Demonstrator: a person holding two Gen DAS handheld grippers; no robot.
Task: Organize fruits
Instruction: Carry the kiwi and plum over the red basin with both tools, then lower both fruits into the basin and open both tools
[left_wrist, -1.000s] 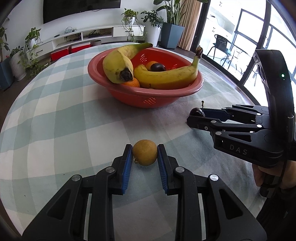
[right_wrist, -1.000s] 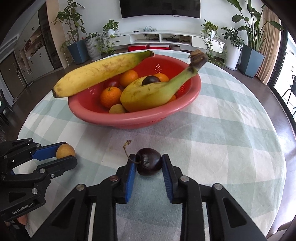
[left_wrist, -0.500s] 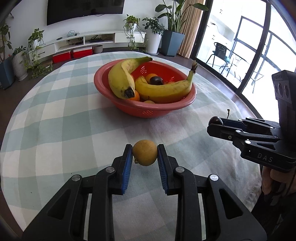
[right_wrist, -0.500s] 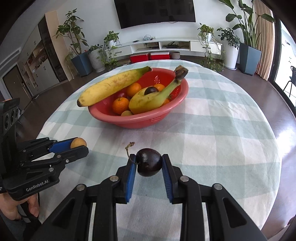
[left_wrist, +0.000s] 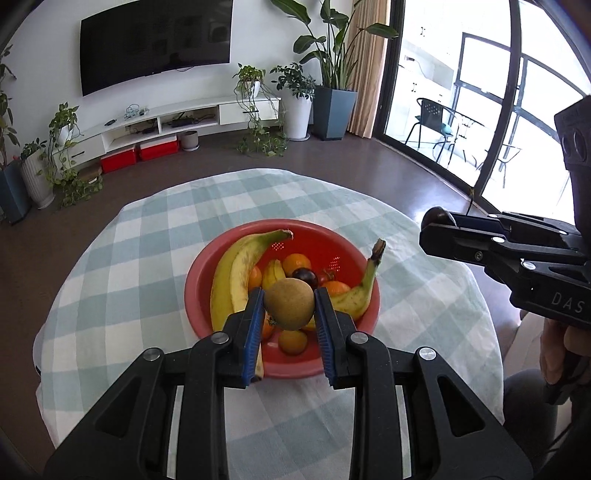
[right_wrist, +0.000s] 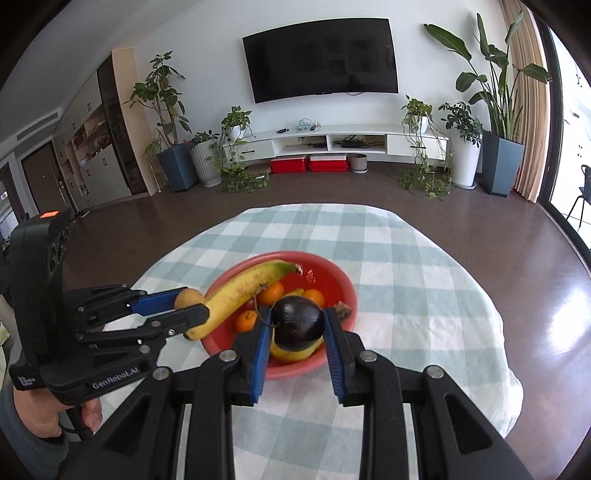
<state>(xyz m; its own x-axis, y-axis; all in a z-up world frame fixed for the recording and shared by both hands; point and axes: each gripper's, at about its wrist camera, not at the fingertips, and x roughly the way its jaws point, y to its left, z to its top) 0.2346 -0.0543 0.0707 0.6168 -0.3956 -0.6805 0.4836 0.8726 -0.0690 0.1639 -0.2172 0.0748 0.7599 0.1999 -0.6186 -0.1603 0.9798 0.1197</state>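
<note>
Fruits fill the red basket (left_wrist: 192, 288) at mid-tabletop; two more are in my grippers above it. Largest first: round tabletop (left_wrist: 122, 258) under a pale green and white checked cloth, floor visible all around its edge. The basket sits on the cloth, perforated wall showing at the far side. Inside it I see two bananas: long banana (left_wrist: 236, 273) along the left rim with its stem over the edge, curved banana (left_wrist: 364, 284) on the right with stem up. Between them lie several oranges (left_wrist: 297, 263) and one dark plum (left_wrist: 306, 277).

Left gripper (left_wrist: 289, 314): jaws clamped on a brown-yellow round fruit (left_wrist: 290, 303), blue pads pressed to both sides, held in the air over the basket's near side.

Right gripper (right_wrist: 297, 334): jaws clamped on a dark cherry (right_wrist: 298, 323), thin stem sticking out left past the pad. It also hangs above the basket, right of the left gripper and apart from it.
</note>
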